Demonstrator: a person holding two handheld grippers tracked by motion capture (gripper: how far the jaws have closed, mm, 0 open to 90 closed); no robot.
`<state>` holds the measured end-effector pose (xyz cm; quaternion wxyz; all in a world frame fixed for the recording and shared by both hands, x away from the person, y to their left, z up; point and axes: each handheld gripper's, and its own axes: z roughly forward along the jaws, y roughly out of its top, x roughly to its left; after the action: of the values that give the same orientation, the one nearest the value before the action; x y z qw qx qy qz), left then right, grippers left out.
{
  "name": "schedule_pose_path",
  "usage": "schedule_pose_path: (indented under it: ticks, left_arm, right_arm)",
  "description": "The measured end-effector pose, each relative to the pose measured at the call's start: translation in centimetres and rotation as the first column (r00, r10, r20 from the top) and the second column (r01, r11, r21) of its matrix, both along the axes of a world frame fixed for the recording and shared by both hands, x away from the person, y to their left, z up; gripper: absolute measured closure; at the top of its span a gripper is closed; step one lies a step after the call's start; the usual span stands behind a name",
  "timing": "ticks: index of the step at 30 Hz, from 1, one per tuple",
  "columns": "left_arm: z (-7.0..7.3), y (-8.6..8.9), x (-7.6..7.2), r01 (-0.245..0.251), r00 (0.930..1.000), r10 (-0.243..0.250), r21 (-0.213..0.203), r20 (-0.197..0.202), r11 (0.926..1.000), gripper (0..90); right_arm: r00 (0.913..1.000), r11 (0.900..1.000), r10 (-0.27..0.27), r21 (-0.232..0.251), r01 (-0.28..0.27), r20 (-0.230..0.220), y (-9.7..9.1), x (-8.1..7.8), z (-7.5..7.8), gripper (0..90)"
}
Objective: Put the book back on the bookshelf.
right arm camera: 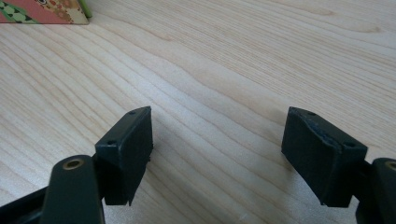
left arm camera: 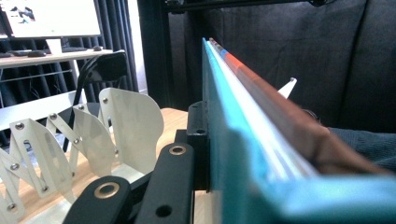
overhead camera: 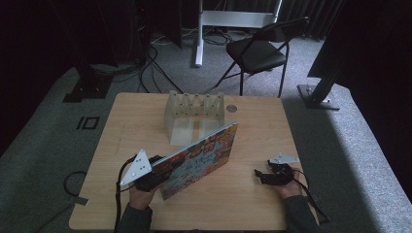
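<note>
**Book held on edge beside the rack**

The left gripper [overhead camera: 154, 171] is clamped on a colourful book [overhead camera: 201, 158], holding it tilted on its edge above the table [overhead camera: 252, 204] — just in front of the white accordion rack [overhead camera: 194, 109]. The right gripper [overhead camera: 265, 175] rests on the table well apart from the book, its jaws spread wide with nothing between them.

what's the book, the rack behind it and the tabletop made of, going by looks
Book: likely a glossy printed board cover, going by its stiff flat edge and slight sheen. Rack: pale matte panels, probably plastic, joined by riveted folding links. Table: light wood or wood-look laminate, with visible grain and a smooth surface.
</note>
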<state>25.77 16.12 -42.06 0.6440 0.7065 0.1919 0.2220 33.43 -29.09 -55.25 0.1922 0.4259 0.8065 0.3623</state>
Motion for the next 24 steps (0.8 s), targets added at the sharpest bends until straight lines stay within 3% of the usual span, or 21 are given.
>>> schedule_pose_path:
  ticks: [24]
  left_arm:
    - [0.0,1.2,-0.5,-0.052,0.9987,0.052,-0.008,-0.004,0.9986,80.4]
  right_arm:
    - [1.0000,1.0000,0.002,-0.001,-0.002,0.000,0.0,0.0,0.0,24.2]
